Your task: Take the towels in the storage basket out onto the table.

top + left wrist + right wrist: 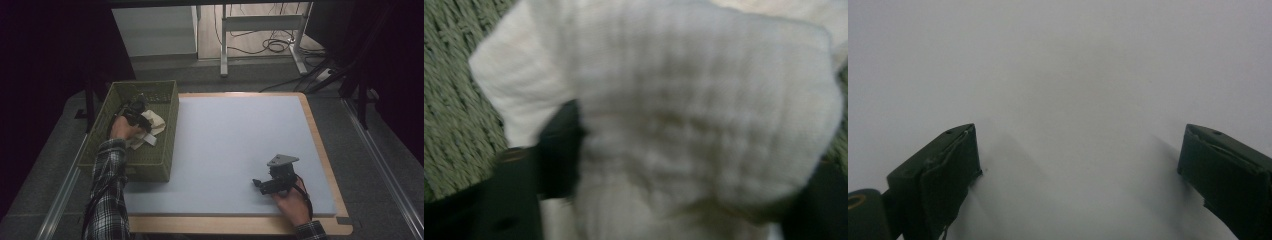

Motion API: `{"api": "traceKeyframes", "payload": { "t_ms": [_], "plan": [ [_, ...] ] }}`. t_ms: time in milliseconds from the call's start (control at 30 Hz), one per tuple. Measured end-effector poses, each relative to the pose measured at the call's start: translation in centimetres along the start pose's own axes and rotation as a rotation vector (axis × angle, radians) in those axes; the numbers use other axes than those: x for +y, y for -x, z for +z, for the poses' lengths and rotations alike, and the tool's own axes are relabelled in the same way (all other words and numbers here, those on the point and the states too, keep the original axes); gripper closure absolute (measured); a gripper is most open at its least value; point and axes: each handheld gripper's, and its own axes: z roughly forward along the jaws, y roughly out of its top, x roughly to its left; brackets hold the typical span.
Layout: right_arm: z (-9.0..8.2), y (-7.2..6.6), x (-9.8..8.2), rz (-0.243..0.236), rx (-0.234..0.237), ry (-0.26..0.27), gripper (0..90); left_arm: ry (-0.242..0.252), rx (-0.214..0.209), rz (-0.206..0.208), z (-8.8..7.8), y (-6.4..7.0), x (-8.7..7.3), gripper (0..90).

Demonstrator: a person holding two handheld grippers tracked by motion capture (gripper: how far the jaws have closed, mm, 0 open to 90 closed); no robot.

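A: Your left tongs (136, 111) are down in the basket (165, 150), at the cloth (156, 124). How do you expect it to handle?

B: Soft and light, I'd say. In the left gripper view the cloth (684, 115) looks like ribbed knit, bunched up between the two jaws. It will fold and sag rather than hold a shape, and it is hardly fragile.

A: Are your left tongs gripping it?

B: The jaws stand partly closed with the cloth between them, one on either side of the bunch. The view is blurred, so I cannot tell if the pads truly press on it.

A: Where should you take hold?

B: On a thick bunch near the middle, not a thin edge. A single layer could slip out, and a loose corner may drag on the basket's woven wall.

A: And your right tongs (267, 184)?

B: Jaws apart, nothing between them, resting low over the bare surface (230, 145), well apart from the basket.
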Motion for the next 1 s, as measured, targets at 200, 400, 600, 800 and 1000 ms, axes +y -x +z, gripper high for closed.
{"api": "traceKeyframes", "payload": {
  "t_ms": [200,400,600,800,1000],
  "plan": [
    [0.0,0.0,0.0,0.000,0.000,0.000,3.3,-0.021,0.043,0.053,-0.6,0.4,-0.1,72.4],
    [0.0,0.0,0.0,0.000,0.000,0.000,3.3,0.025,-0.017,0.037,-2.1,0.2,-0.3,73.2],
    [0.0,0.0,0.0,0.000,0.000,0.000,3.3,0.066,-0.047,0.056,-4.6,0.5,-0.9,73.1],
    [0.0,0.0,0.0,0.000,0.000,0.000,3.3,0.096,-0.046,0.074,-6.4,0.9,-1.6,72.6],
    [0.0,0.0,0.0,0.000,-0.001,0.000,3.3,0.100,-0.051,0.075,-8.0,0.9,-2.2,72.5]
  ]
}}
